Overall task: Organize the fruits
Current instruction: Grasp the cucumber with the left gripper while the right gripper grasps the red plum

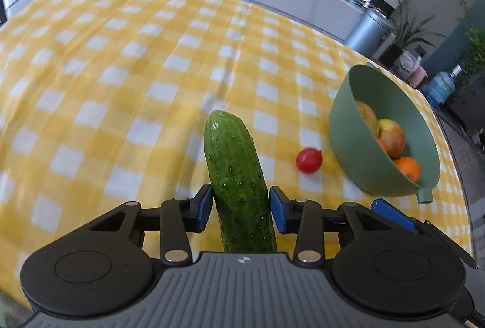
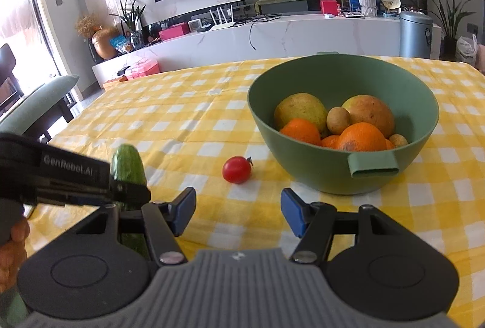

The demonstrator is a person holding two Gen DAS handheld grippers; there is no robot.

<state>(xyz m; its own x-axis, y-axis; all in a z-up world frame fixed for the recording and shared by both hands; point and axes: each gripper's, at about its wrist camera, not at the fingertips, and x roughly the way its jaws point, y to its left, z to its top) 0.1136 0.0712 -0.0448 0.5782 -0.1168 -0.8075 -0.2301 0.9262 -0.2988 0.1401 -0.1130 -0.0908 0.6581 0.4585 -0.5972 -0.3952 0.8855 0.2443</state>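
A green cucumber (image 1: 236, 176) lies lengthwise between the blue pads of my left gripper (image 1: 239, 200), which press on both of its sides. In the right wrist view the same gripper (image 2: 127, 191) holds the cucumber (image 2: 127, 167) with its far end tilted up. A red cherry tomato (image 1: 309, 160) (image 2: 237, 170) sits on the cloth to the cucumber's right. Just beyond it, a green bowl (image 1: 345, 143) (image 2: 303, 170) holds oranges, larger yellow-red fruits and small brown ones. My right gripper (image 2: 238, 207) stands open and empty, short of the tomato and the bowl.
The table wears a yellow and white checked cloth (image 2: 182, 116). A green chair (image 2: 45, 97) stands at its left side. A person's hand (image 2: 12, 237) grips the left tool. A white TV cabinet (image 2: 303, 34) runs behind the table.
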